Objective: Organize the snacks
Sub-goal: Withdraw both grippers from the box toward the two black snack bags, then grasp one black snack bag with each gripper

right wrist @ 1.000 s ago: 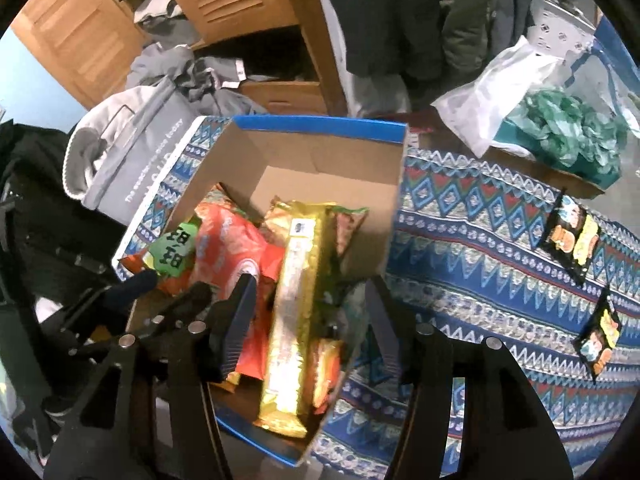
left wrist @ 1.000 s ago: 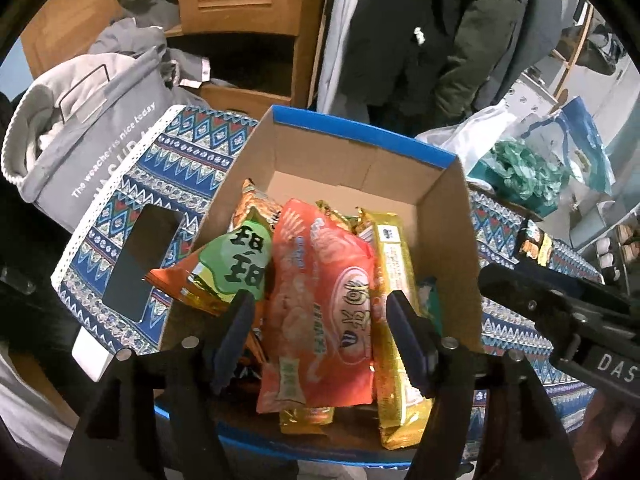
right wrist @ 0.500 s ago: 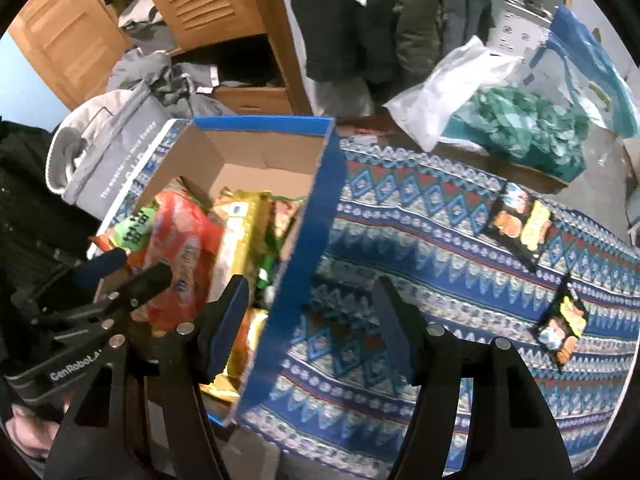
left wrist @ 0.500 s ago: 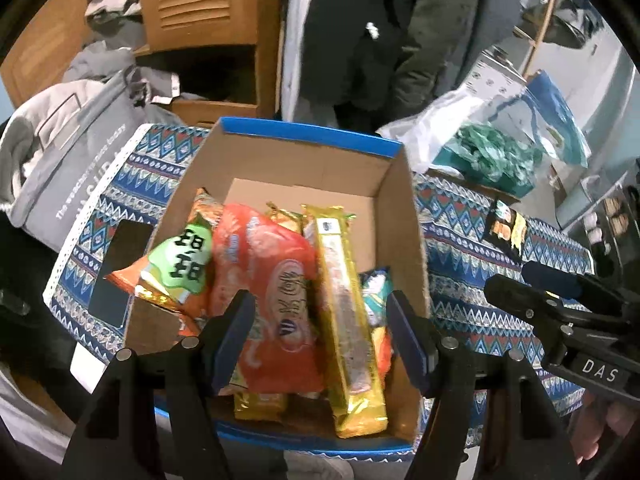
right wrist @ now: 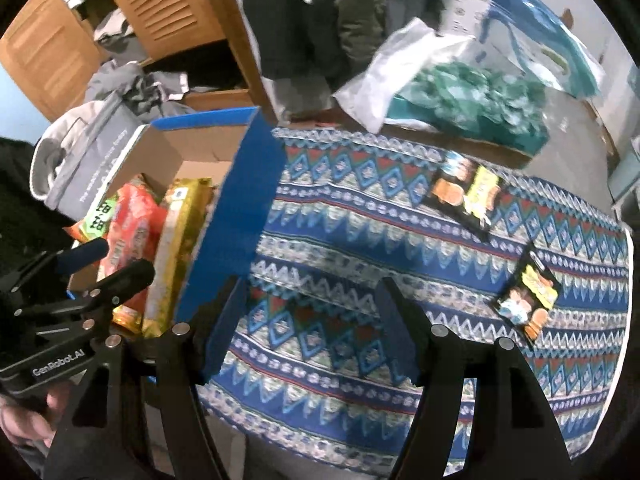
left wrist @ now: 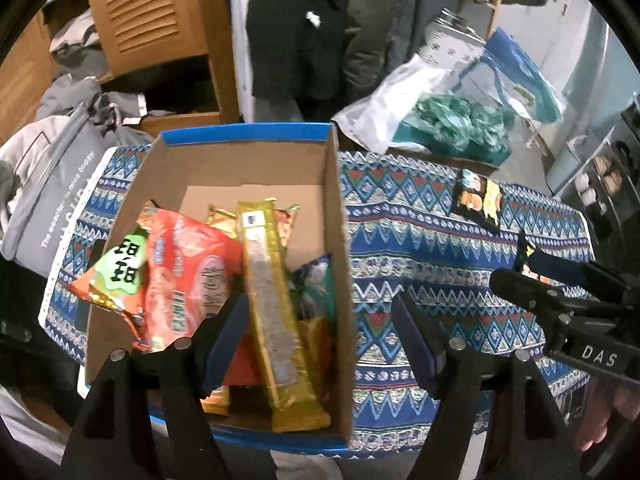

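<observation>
A blue-rimmed cardboard box stands on the left of the patterned tablecloth. It holds several snack packs, among them a red bag and a long gold pack. My left gripper is open and empty, over the box's right wall. My right gripper is open and empty above the cloth, just right of the box. Two black snack packets lie on the cloth, one far and one nearer. The far one also shows in the left wrist view.
A grey fabric bag sits left of the box. A white plastic bag with green contents and a blue bag lie beyond the table. A wooden cabinet and hanging dark coats stand behind.
Both grippers have swung to the right. The box has slid left in both views, and the open cloth with the two black packets has come into view. Both grippers stay open.
</observation>
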